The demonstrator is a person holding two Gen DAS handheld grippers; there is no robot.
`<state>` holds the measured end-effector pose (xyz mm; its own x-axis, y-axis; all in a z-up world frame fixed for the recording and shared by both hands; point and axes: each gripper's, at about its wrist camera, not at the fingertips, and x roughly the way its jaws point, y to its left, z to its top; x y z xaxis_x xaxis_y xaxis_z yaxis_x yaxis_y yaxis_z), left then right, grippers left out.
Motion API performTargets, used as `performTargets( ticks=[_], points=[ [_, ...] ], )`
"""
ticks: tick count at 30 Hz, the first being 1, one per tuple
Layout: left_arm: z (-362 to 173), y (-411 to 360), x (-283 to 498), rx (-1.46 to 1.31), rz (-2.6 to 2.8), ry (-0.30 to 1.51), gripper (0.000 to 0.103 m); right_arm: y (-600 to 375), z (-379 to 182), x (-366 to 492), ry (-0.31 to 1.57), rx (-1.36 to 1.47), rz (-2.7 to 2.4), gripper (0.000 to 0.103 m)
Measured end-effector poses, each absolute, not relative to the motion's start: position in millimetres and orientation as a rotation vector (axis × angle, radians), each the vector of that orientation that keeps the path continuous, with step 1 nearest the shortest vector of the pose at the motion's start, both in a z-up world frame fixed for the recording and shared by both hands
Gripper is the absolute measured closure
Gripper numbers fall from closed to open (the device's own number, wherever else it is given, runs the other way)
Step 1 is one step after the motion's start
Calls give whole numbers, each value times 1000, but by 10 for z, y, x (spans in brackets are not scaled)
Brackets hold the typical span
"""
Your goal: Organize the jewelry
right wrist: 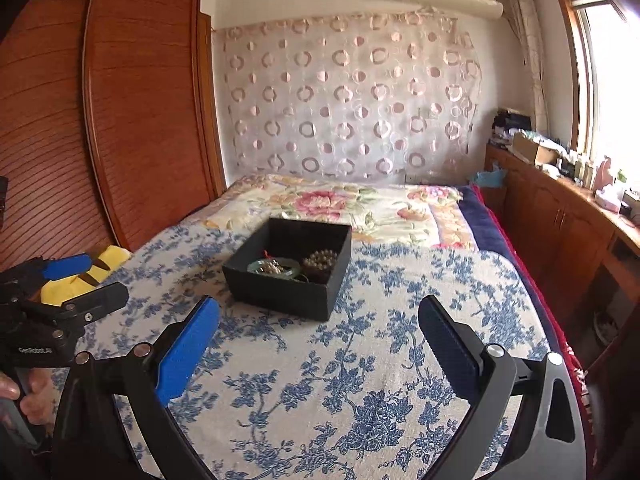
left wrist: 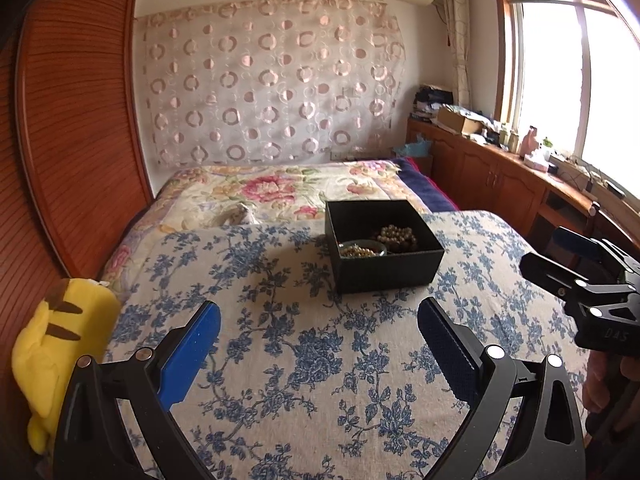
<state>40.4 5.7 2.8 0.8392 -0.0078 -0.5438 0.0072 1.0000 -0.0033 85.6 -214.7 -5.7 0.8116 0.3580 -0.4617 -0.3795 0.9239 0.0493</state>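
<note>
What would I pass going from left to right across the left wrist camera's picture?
Yellow plush toy → open left gripper → black open box holding beaded jewelry → right gripper.

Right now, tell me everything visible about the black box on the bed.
The black box is a square, open-topped container with matte dark walls, possibly card or plastic. It sits upright and level on the blue-flowered cloth covering the bed, ahead of both grippers, neither of which touches it. No lid is visible. Inside lie a coil of pale round beads, a pale green bangle ringing smaller pearly beads, and darker beads at the right, partly hidden by the wall.
</note>
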Motion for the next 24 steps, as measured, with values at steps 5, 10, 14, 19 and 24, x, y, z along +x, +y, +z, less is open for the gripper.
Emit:
performTargets(
  ticks=[5,10,14,19,24],
  points=[
    [142,43,295,9,6,539,8,-2198,63,726,448,-33,389,3],
    [202,41,209,9,14,518,8,-2242,94,667,431,-31,376,3],
    [214,16,184,12,16,510,8,-2269,81,664,434,-22,371,3],
    [209,12,180,11,17,512,8,-2278,57,666,438,-19,370,3],
    [220,23,166,7,16,517,8,-2285,29,663,440,-18,365,3]
  ],
)
